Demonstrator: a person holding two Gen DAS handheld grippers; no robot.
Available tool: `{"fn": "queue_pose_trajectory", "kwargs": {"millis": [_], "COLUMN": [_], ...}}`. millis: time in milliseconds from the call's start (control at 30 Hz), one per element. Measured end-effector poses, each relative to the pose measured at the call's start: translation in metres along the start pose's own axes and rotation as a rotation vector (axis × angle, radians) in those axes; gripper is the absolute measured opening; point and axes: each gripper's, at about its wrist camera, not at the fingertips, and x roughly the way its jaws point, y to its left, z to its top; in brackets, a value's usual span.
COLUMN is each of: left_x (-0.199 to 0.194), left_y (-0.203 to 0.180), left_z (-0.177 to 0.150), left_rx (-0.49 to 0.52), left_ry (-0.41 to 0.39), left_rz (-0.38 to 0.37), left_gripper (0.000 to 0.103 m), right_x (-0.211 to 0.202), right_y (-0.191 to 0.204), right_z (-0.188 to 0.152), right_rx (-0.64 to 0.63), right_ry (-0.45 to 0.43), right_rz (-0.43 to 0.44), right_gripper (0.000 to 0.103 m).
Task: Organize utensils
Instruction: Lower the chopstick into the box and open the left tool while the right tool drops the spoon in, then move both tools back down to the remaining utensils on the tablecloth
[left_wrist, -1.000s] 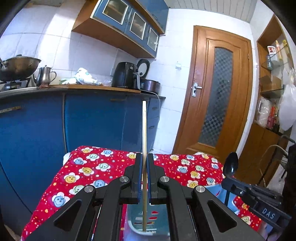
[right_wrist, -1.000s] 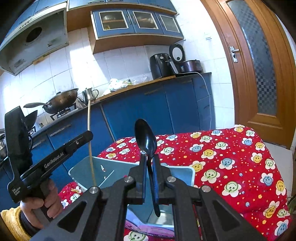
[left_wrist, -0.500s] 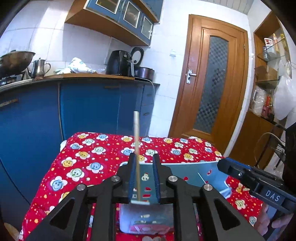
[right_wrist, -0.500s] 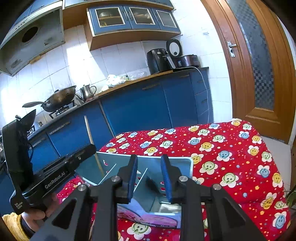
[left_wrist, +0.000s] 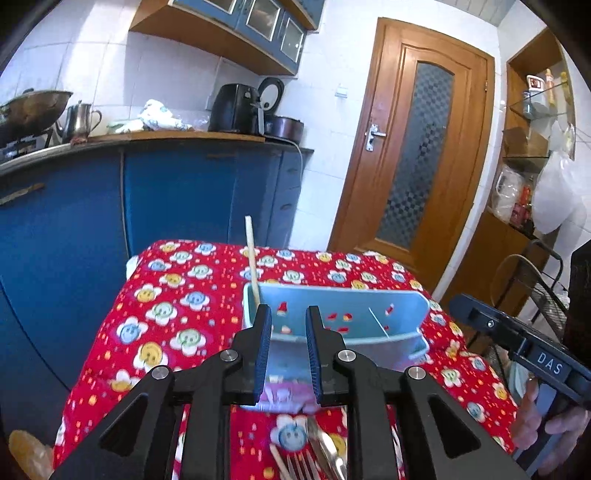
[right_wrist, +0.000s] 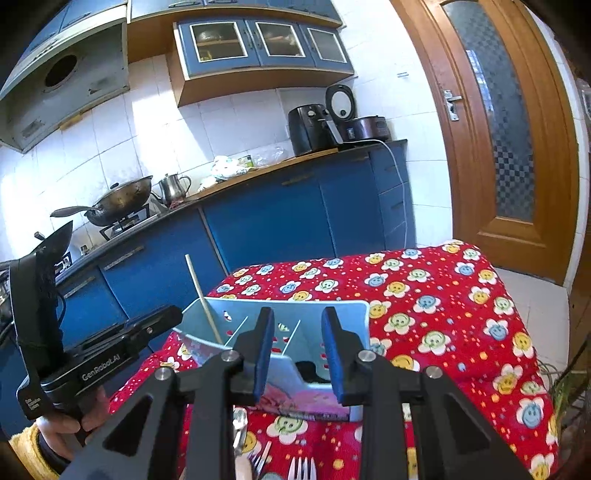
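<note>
Both grippers are hanging empty just short of the pale blue plastic utensil caddy with upright dividers (left_wrist: 343, 314), which is sitting on the red flower-print tablecloth (left_wrist: 173, 314). The left gripper (left_wrist: 289, 345) is showing its blue-padded fingers (left_wrist: 263, 350) standing a little apart with nothing between them, and the right gripper (right_wrist: 297, 354) is likewise holding its fingers parted and bare; both pairs have just been opening. A thin pale wooden chopstick (left_wrist: 252, 258) is leaning in the caddy's corner compartment, beyond and slightly left of the left fingers. In the right wrist view a dark shape, possibly a black spoon (right_wrist: 308, 367), is lying low in a compartment just past the right fingers, though it is too shadowed to be sure. Below the fingers, at the near edge of the cloth, the metal forks (left_wrist: 306, 467) are waiting loose. These are probably going to handle as light, rigid and slick pieces, lying flat, so the grip is best taken across the narrow handle near mid-length, pads squarely on its edges, to keep them from pivoting or slipping.
</note>
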Motion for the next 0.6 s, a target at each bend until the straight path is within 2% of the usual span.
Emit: {"fn": "queue_pose_trajectory", "kwargs": {"millis": [400,600], "left_x": [-0.029,-0.028], "left_y": [0.004,0.002], "left_z": [-0.024,-0.045], "left_rx": [-0.001,0.016], "left_ry": [0.121,0.239], "left_rz": [0.014,0.017], "left_gripper": [0.019,0.019], "right_x": [-0.038,-0.048], "right_y": [0.001,0.0], "right_z": [-0.026,-0.045], "right_rx": [0.064,0.08], "right_ry": [0.059,0.11], "right_rz": [-0.021,-0.04], "right_gripper": [0.029,0.03]}}
